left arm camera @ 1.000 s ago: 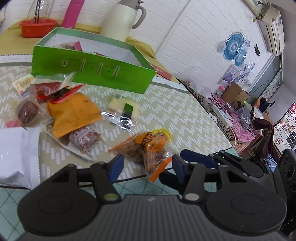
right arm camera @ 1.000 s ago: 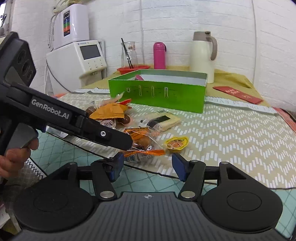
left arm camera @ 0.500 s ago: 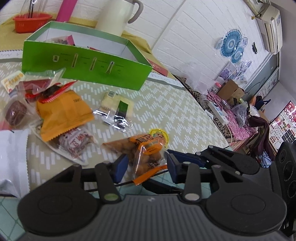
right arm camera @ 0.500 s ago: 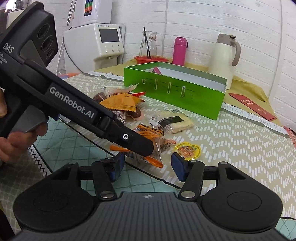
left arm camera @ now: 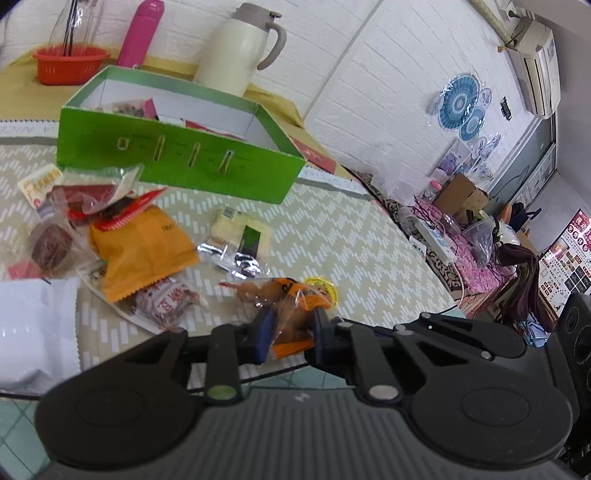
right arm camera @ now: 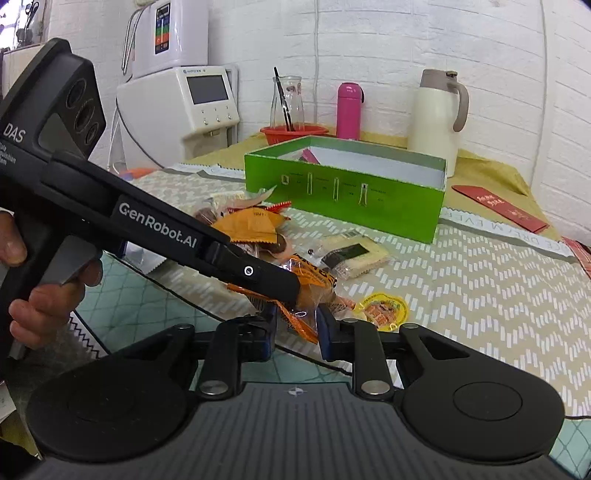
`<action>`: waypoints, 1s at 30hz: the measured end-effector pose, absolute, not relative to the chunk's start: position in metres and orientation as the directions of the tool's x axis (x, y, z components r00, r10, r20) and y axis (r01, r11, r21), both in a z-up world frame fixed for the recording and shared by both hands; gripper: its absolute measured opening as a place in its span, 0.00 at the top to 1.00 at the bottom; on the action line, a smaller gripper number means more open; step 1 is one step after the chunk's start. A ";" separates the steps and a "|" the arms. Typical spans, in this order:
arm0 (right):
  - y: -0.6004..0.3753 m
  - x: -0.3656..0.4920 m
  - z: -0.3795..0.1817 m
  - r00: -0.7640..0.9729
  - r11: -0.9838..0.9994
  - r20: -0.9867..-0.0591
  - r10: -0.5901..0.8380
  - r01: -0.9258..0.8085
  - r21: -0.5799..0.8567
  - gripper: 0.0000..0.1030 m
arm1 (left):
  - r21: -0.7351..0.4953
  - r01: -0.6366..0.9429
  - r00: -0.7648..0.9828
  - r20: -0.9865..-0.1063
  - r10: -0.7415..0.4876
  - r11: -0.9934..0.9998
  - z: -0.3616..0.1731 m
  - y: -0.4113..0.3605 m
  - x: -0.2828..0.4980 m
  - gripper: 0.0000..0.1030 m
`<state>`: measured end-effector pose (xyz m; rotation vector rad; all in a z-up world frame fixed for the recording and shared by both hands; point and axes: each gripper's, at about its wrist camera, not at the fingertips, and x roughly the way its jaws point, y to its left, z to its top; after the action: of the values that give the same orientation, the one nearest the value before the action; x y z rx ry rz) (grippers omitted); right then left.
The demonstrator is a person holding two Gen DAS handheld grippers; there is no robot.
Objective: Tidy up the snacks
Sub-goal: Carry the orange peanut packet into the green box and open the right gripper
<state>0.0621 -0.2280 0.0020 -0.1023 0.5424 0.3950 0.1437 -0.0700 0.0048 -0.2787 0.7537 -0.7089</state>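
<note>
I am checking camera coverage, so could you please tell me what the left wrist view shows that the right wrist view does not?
Only the left wrist view shows the air conditioner, the blue wall fans and the cluttered side table.

Only the right wrist view shows the water dispenser, the left tool's body and the hand holding it.

Both show the green box, the white jug, the pink bottle and the nut bag, on which both tools are closing.

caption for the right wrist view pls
Both grippers' jaws closing on one orange snack bag, green box waiting behind.
</note>
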 end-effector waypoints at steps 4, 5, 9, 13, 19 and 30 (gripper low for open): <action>-0.224 0.062 0.020 0.816 0.922 -0.469 0.340 -0.388 -0.007 0.60 | -0.428 0.518 0.557 -0.489 -0.671 0.741 0.030 -0.066 0.142 0.88; -0.223 0.064 0.024 0.823 0.922 -0.455 0.341 -0.388 -0.010 0.60 | -0.424 0.522 0.563 -0.481 -0.672 0.741 0.035 -0.065 0.143 0.88; -0.219 0.075 0.039 0.849 0.923 -0.406 0.338 -0.383 -0.033 0.60 | -0.414 0.535 0.588 -0.443 -0.677 0.736 0.054 -0.058 0.153 0.88; -0.213 0.092 0.051 0.869 0.924 -0.365 0.336 -0.379 -0.053 0.60 | -0.390 0.544 0.622 -0.408 -0.669 0.743 0.069 -0.053 0.167 0.88; -0.207 0.125 0.059 0.893 0.923 -0.303 0.334 -0.375 -0.085 0.60 | -0.389 0.536 0.647 -0.380 -0.660 0.749 0.083 -0.046 0.202 0.88; -0.207 0.192 0.050 0.901 0.929 -0.276 0.335 -0.364 -0.063 0.60 | -0.367 0.522 0.656 -0.405 -0.637 0.770 0.080 -0.048 0.282 0.88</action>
<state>0.1917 -0.2068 0.0503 -0.1139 0.2654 0.3622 0.2822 -0.0479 0.0797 -0.2262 0.5441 -0.6630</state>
